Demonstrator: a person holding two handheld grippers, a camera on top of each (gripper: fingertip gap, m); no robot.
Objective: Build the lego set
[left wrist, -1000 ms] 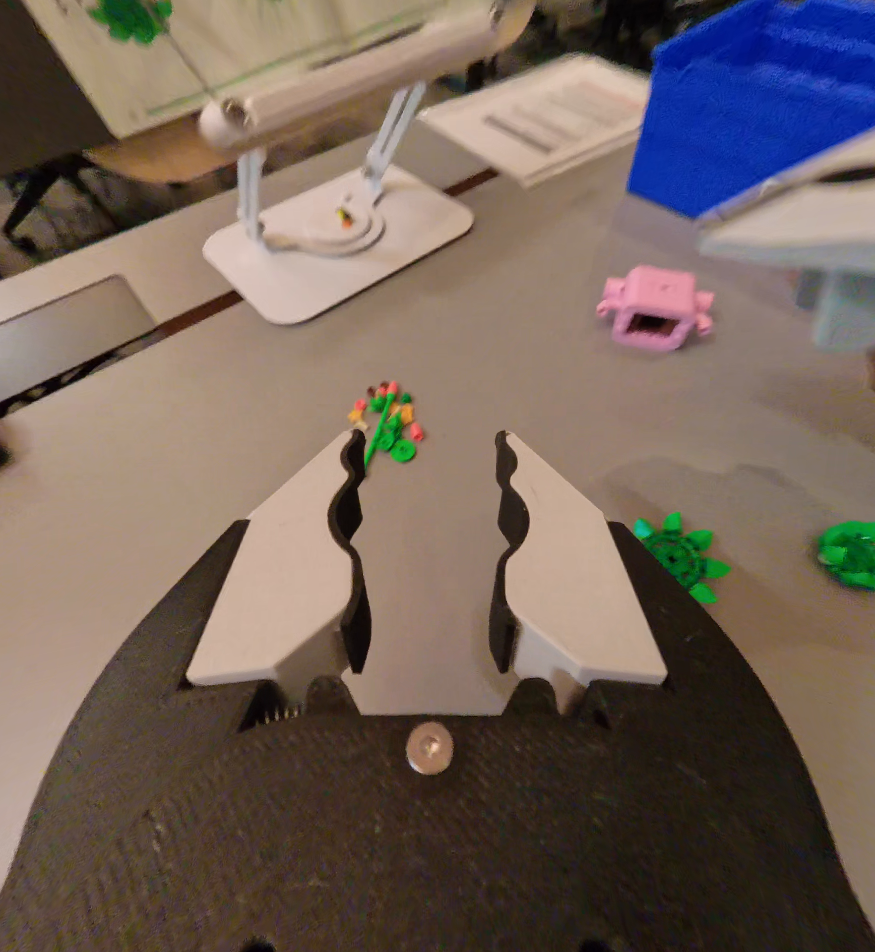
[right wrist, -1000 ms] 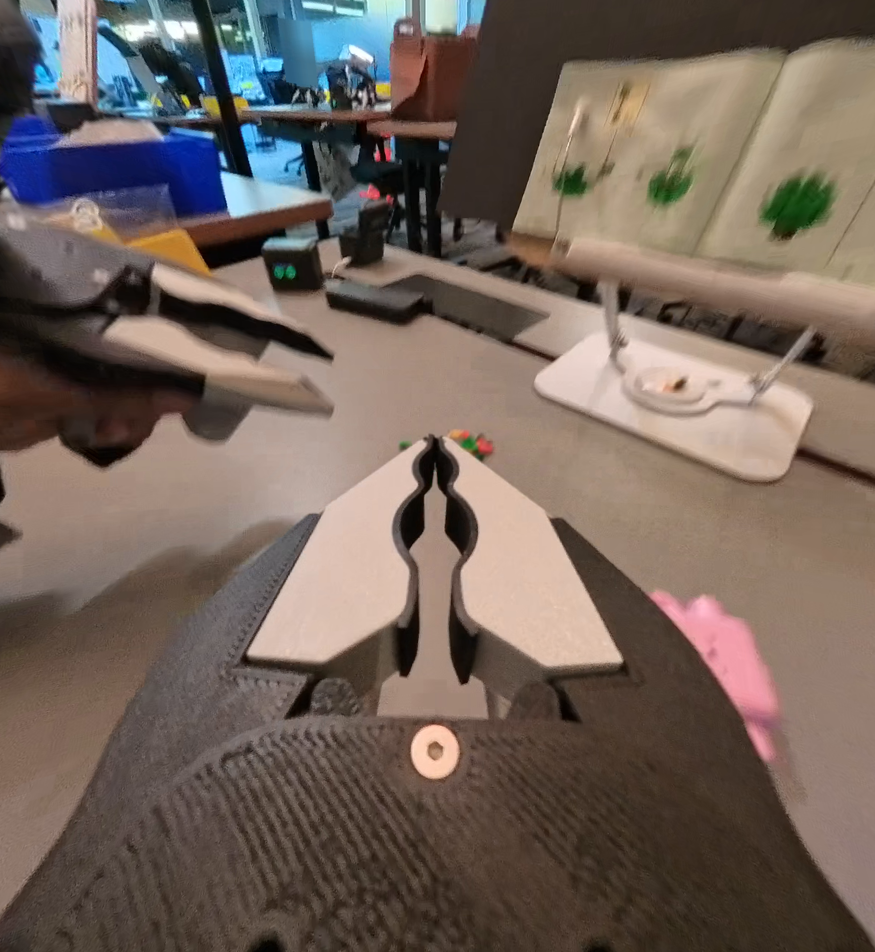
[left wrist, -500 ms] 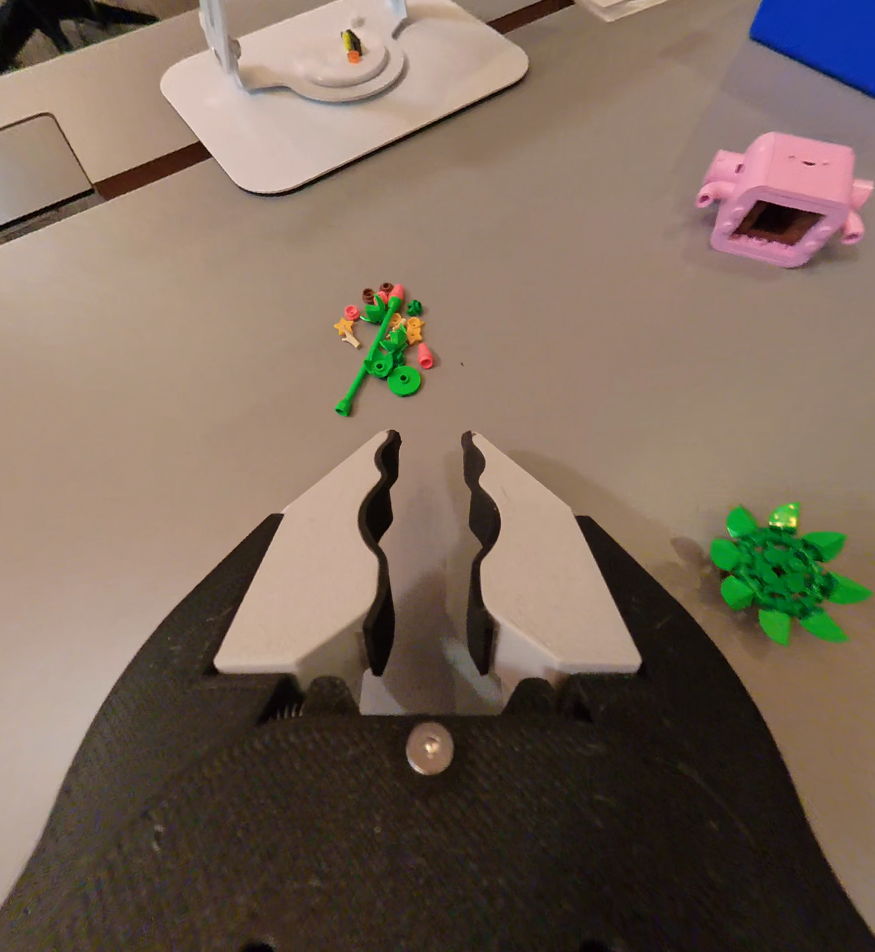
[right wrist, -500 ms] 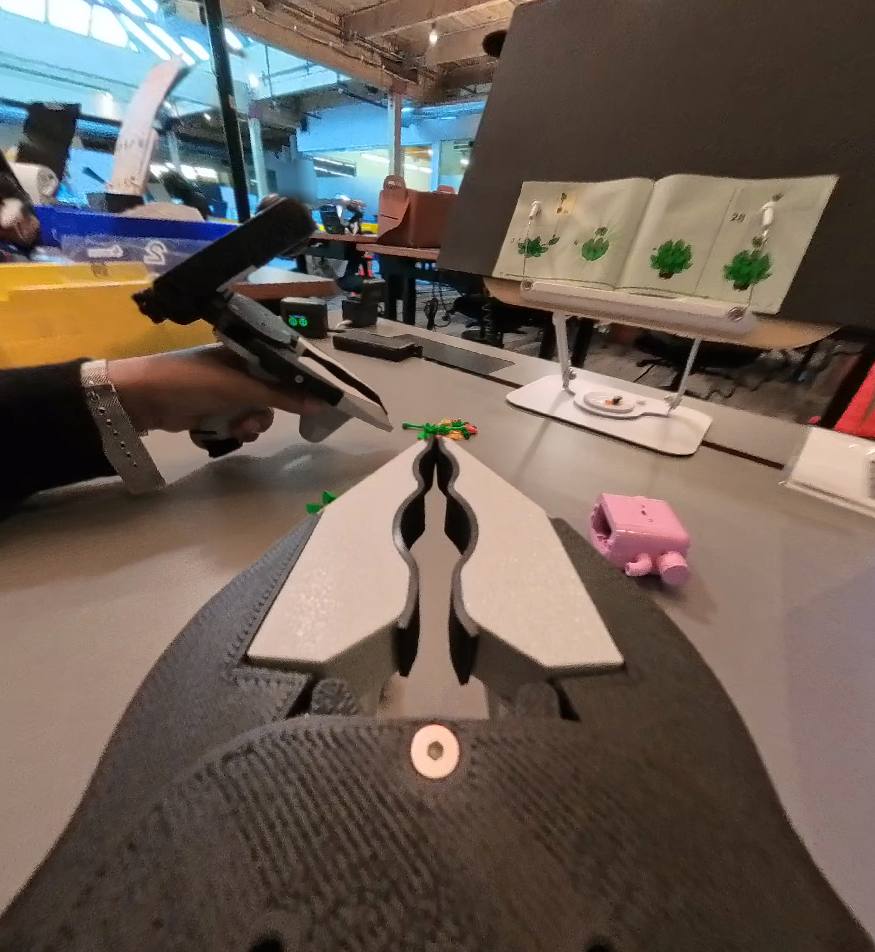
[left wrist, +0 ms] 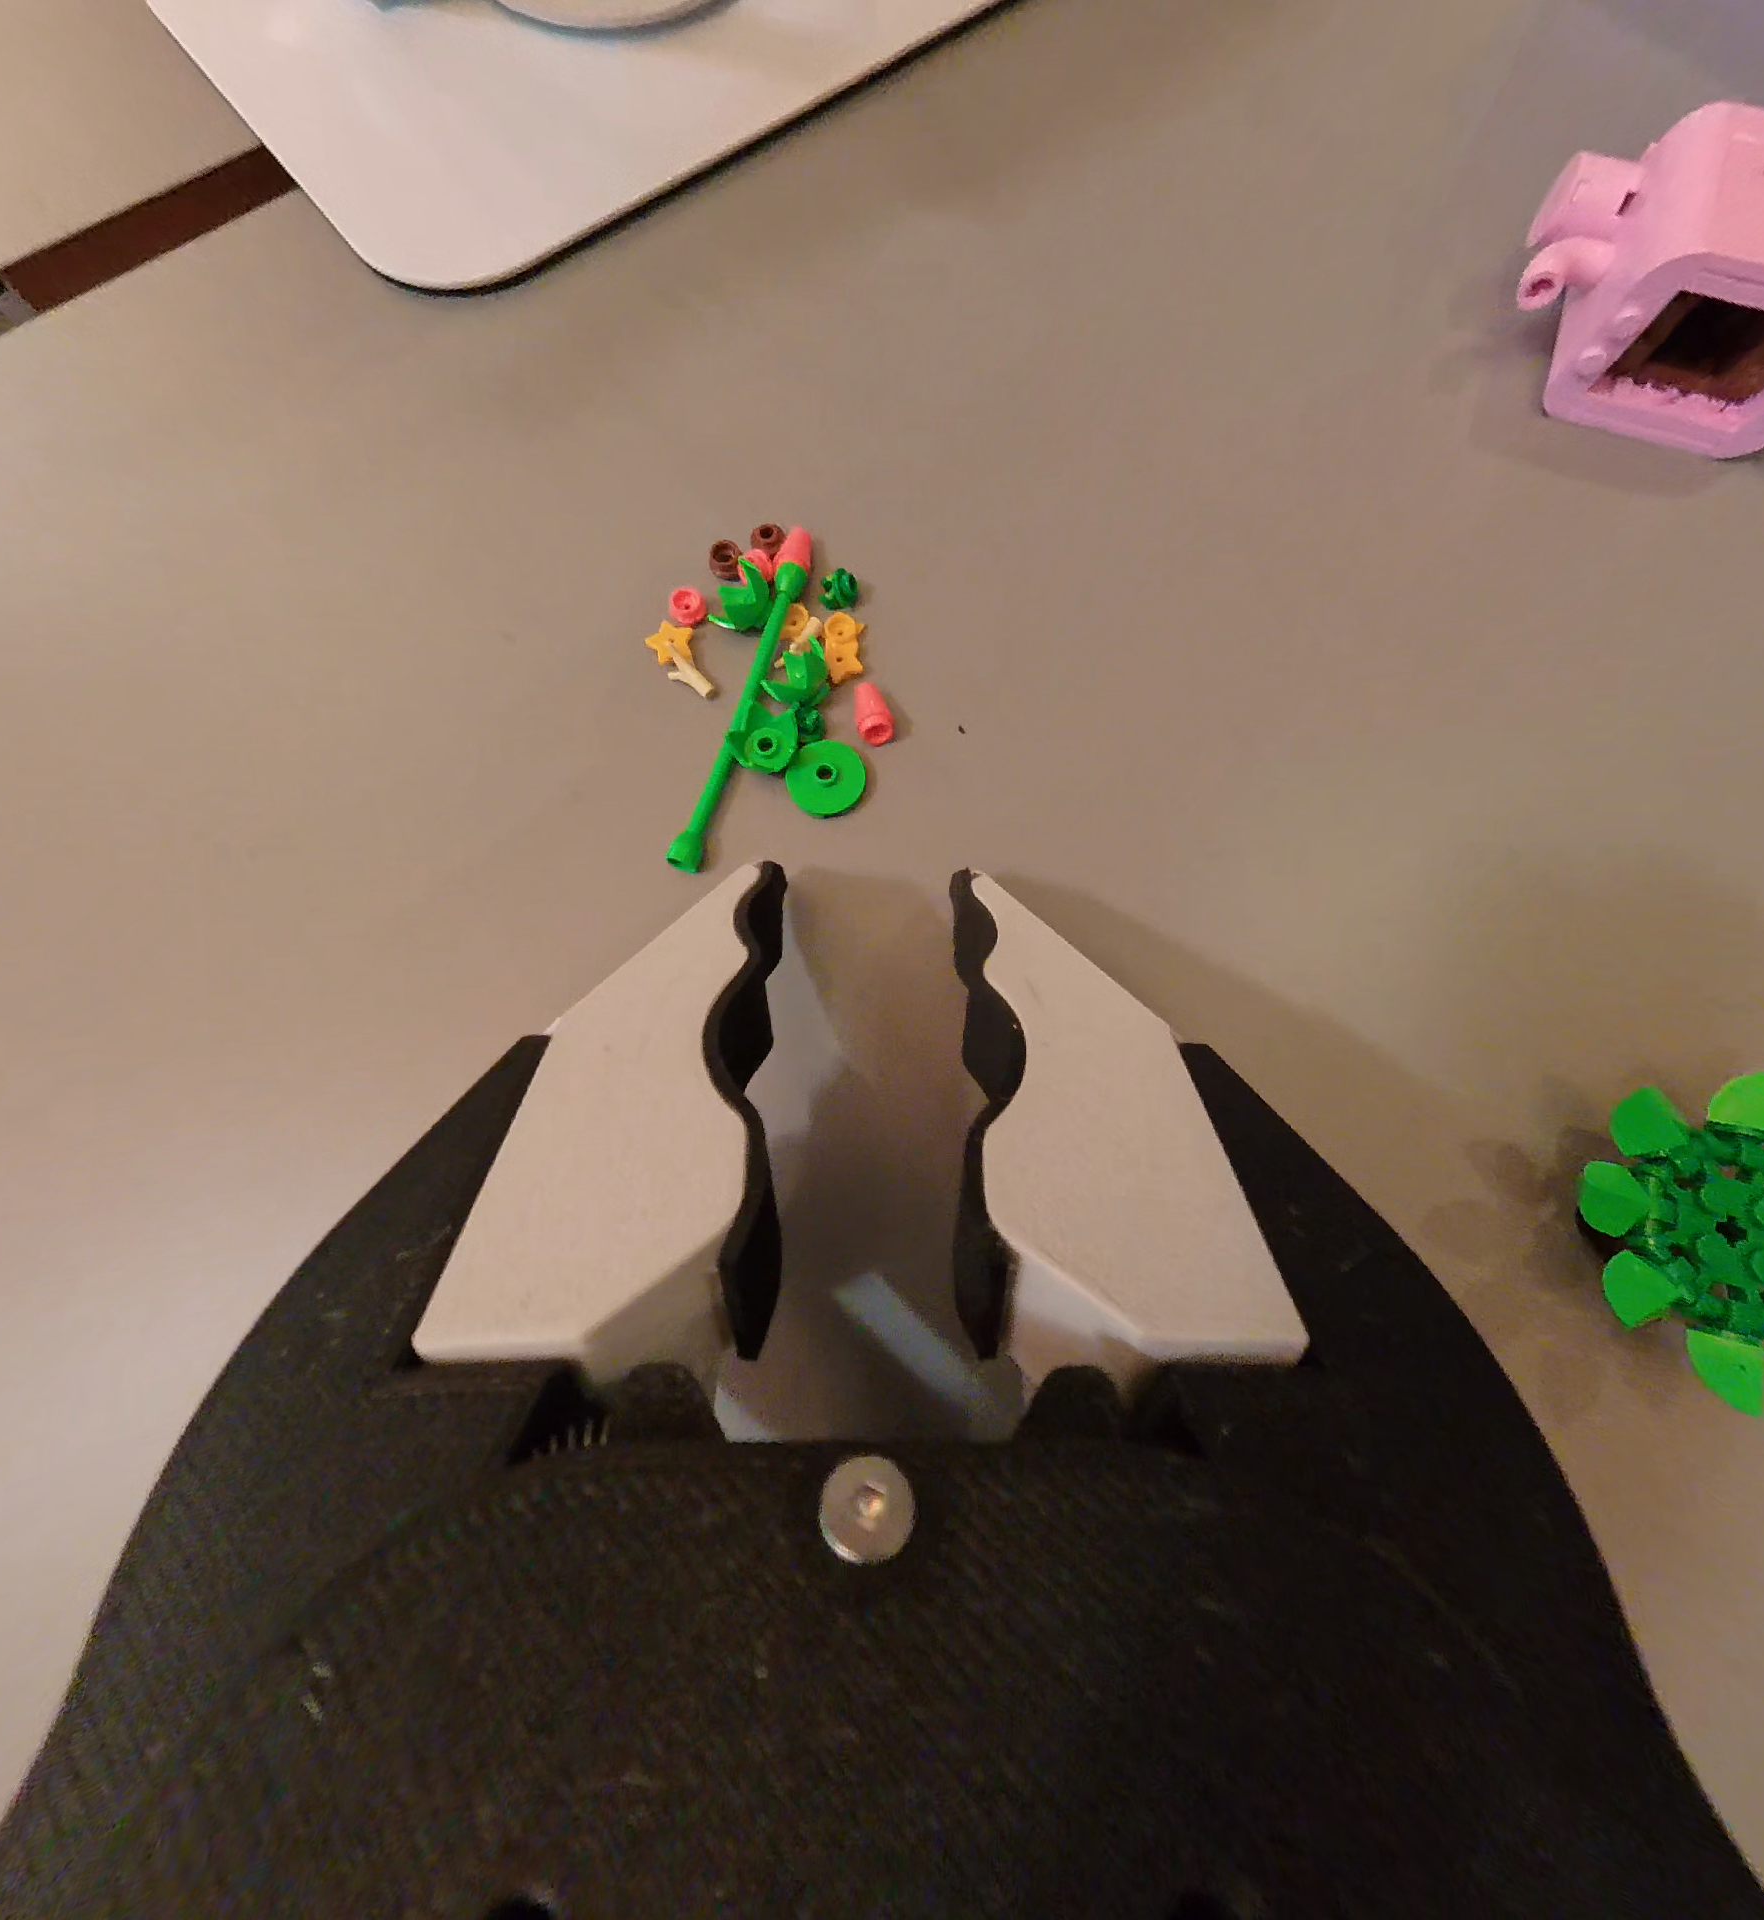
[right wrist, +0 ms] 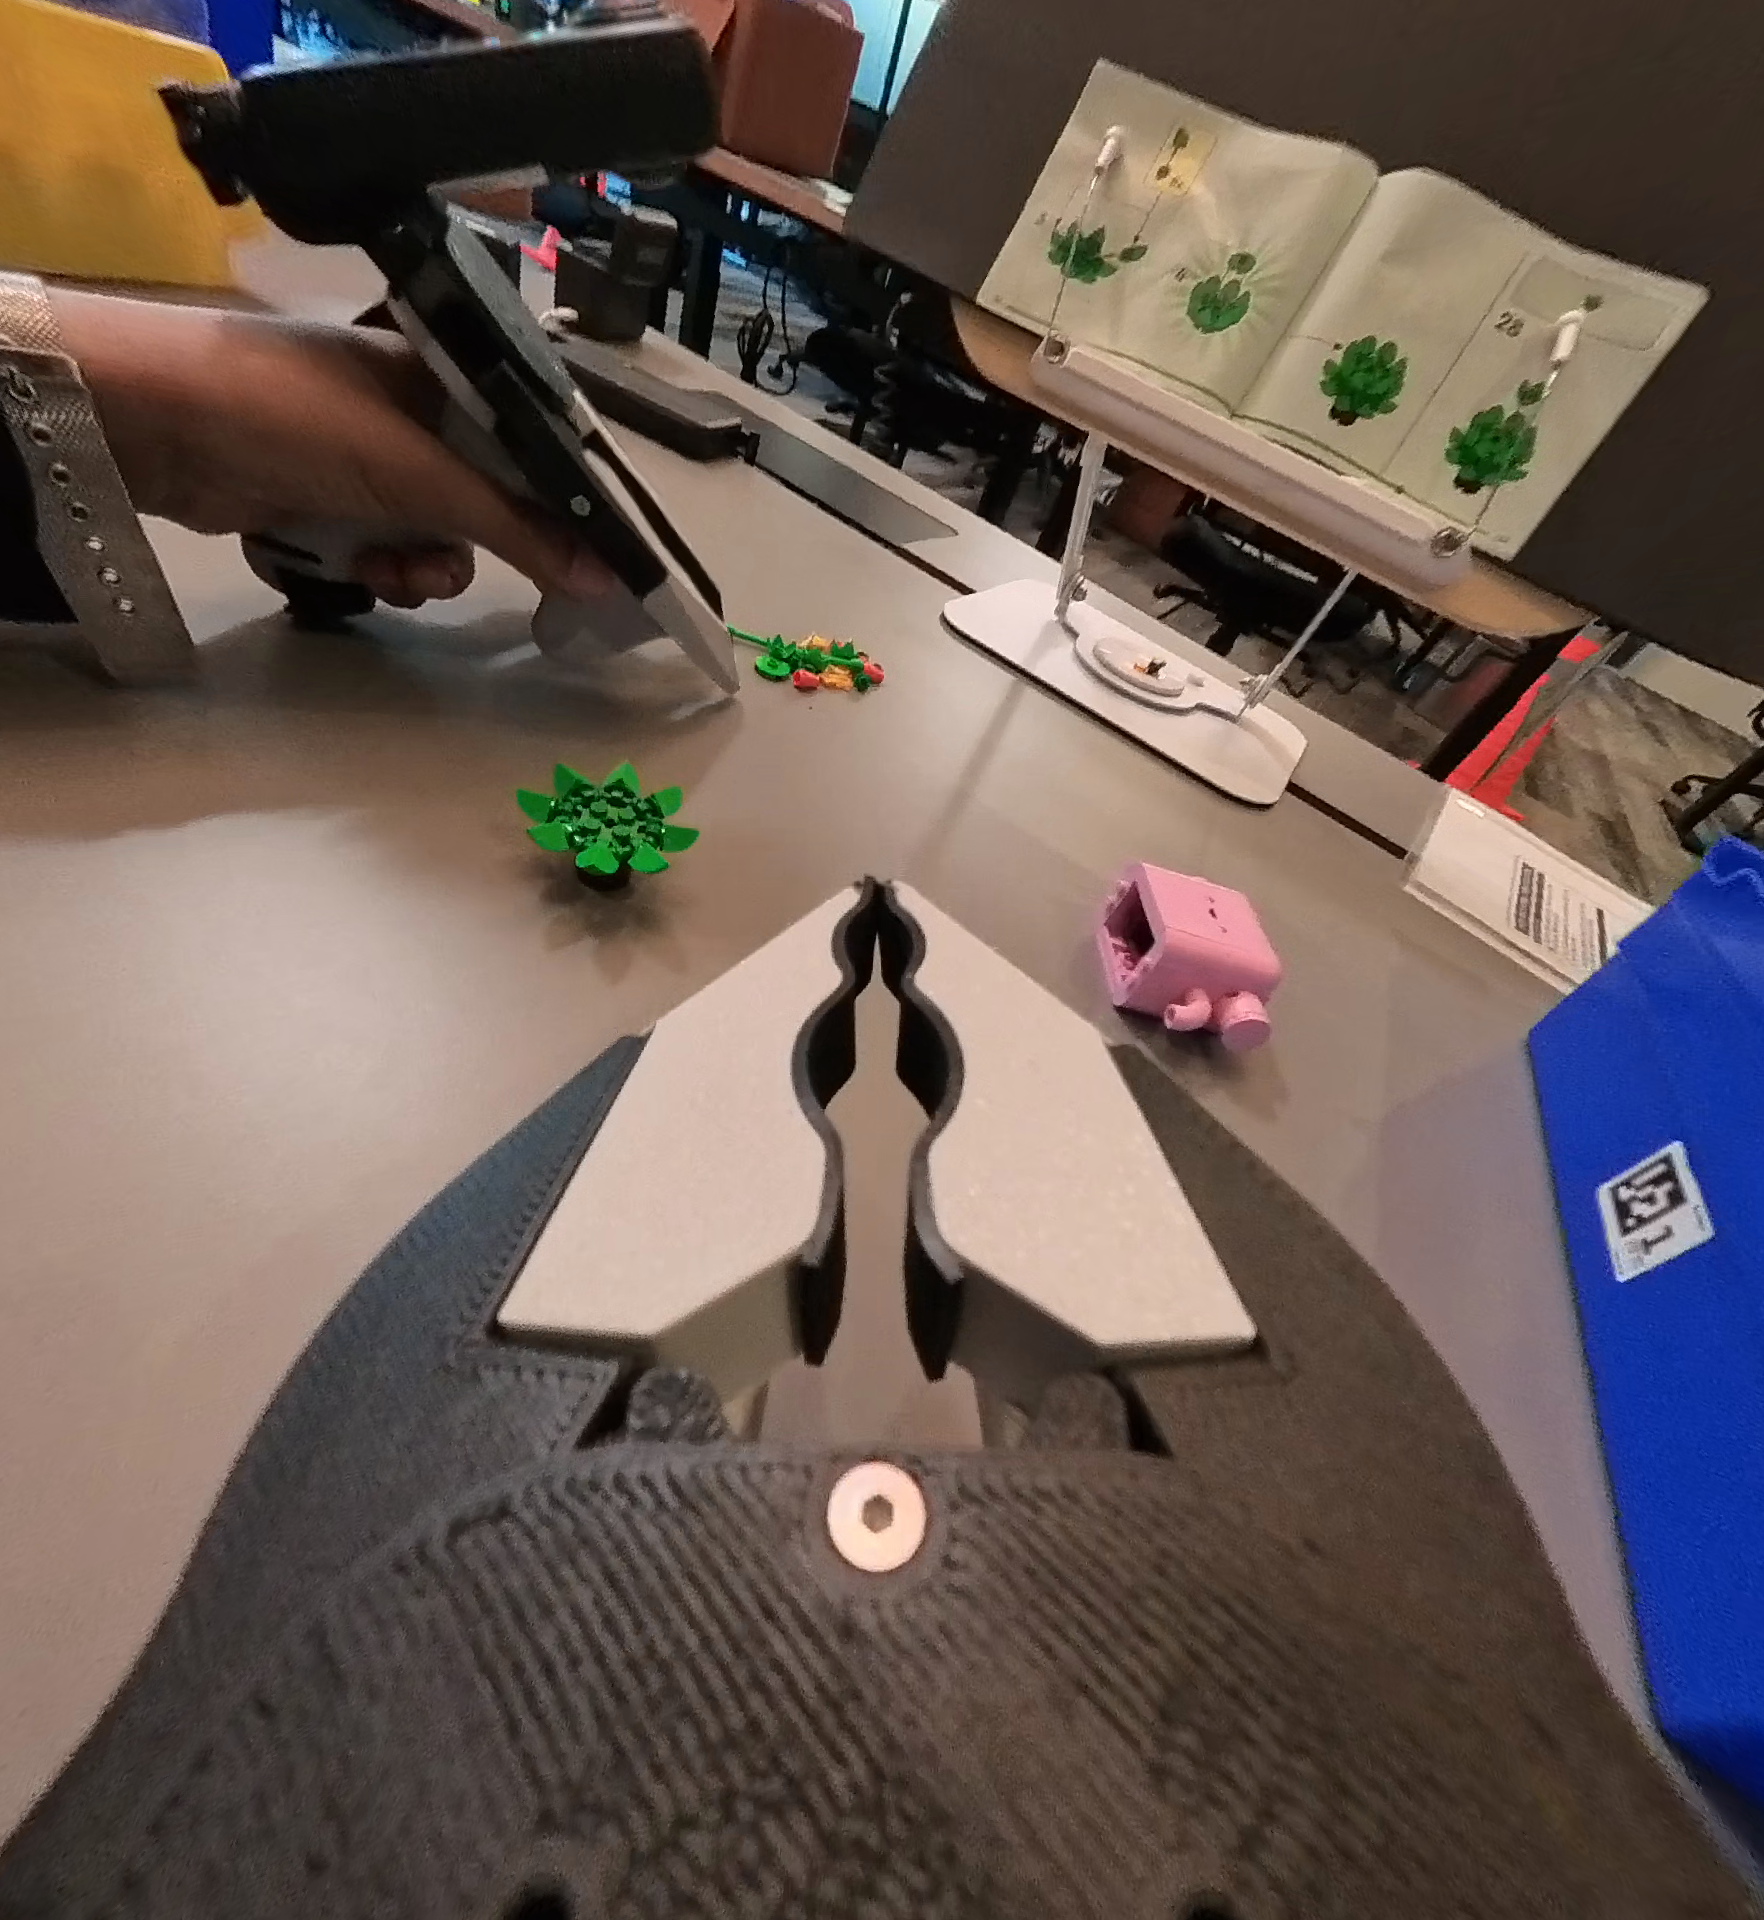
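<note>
A small heap of loose lego bits (left wrist: pixel 779 665), green, pink, yellow and brown, lies on the grey table (left wrist: pixel 234 727); a long green stem piece (left wrist: pixel 738 727) lies across it. My left gripper (left wrist: pixel 867 883) is open and empty, its tips low over the table just short of the heap; it also shows in the right wrist view (right wrist: pixel 722 665) beside the heap (right wrist: pixel 821 657). A built green leafy rosette (left wrist: pixel 1730 1236) (right wrist: pixel 608 821) sits to its right. A pink lego pot (left wrist: pixel 1699 291) (right wrist: pixel 1184 951) lies on its side farther right. My right gripper (right wrist: pixel 876 888) is shut and empty, above the table.
A white book stand (right wrist: pixel 1148 665) holds an open instruction booklet (right wrist: pixel 1325 312) at the back; its base plate (left wrist: pixel 545 135) lies just beyond the heap. A blue bin (right wrist: pixel 1709 1299) stands at the right, a clear sign holder (right wrist: pixel 1522 904) behind it. A hand (right wrist: pixel 286 457) holds the left gripper. Tip to tip, the grippers are about 25 centimeters apart. About 11 centimeters separates my right fingertips from the built green leafy rosette (left wrist: pixel 1730 1236). It is also in sight in the right wrist view (right wrist: pixel 605 807). The pink lego pot (right wrist: pixel 1184 951) lies some 15 centimeters from my right tips, 20 centimeters from my left tips.
My left gripper has tipped down and moved in on the heap, its jaws narrower than a second ago. The right view has swung so the rosette and blue bin show.
</note>
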